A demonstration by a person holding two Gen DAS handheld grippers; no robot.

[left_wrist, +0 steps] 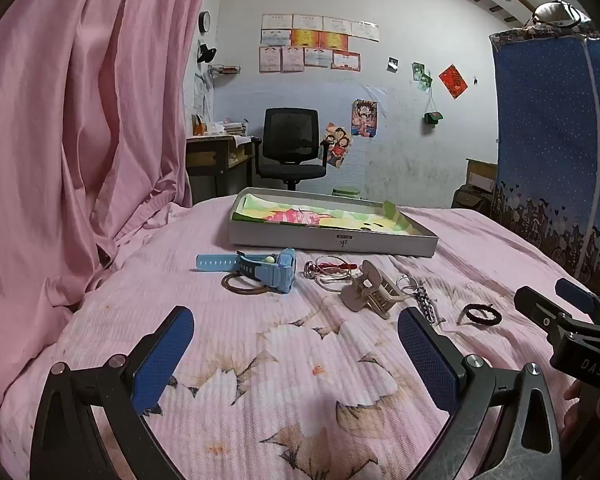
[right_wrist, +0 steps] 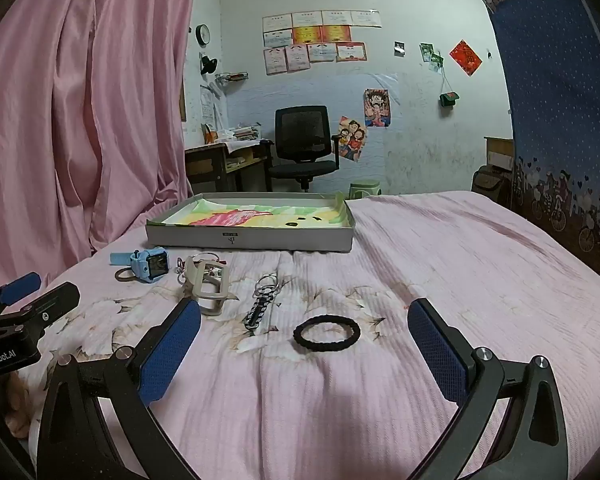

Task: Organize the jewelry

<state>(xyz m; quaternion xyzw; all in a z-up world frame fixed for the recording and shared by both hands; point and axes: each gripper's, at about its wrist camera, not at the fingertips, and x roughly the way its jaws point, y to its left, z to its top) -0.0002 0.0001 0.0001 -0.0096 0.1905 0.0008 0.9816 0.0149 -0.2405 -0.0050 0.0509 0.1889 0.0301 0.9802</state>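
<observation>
1. Looking along our left gripper (left_wrist: 296,360), we see its jaws spread wide with nothing between them, only the pink bedspread (left_wrist: 260,380) below.
2. Our right gripper (right_wrist: 304,356) is likewise released and empty; a black hair tie (right_wrist: 327,332) lies flat on the bedspread between and just ahead of its blue pads (right_wrist: 168,356).
3. We see a row of small things on the bed in front of us: a blue watch (left_wrist: 268,270) on the left, resting on a brown ring (left_wrist: 240,286).
4. Next to the watch lies a tangle of thin cords and rings (left_wrist: 328,274), touching a beige hair claw (left_wrist: 370,288).
5. Right of the claw lies a keychain (left_wrist: 420,296) with a braided strap, and further right the hair tie.
6. Behind the row, a shallow grey box (left_wrist: 332,240) with a colourful lining sits on the bed, holding none of these things.
7. A pink curtain (left_wrist: 80,120) hangs on the left.
</observation>
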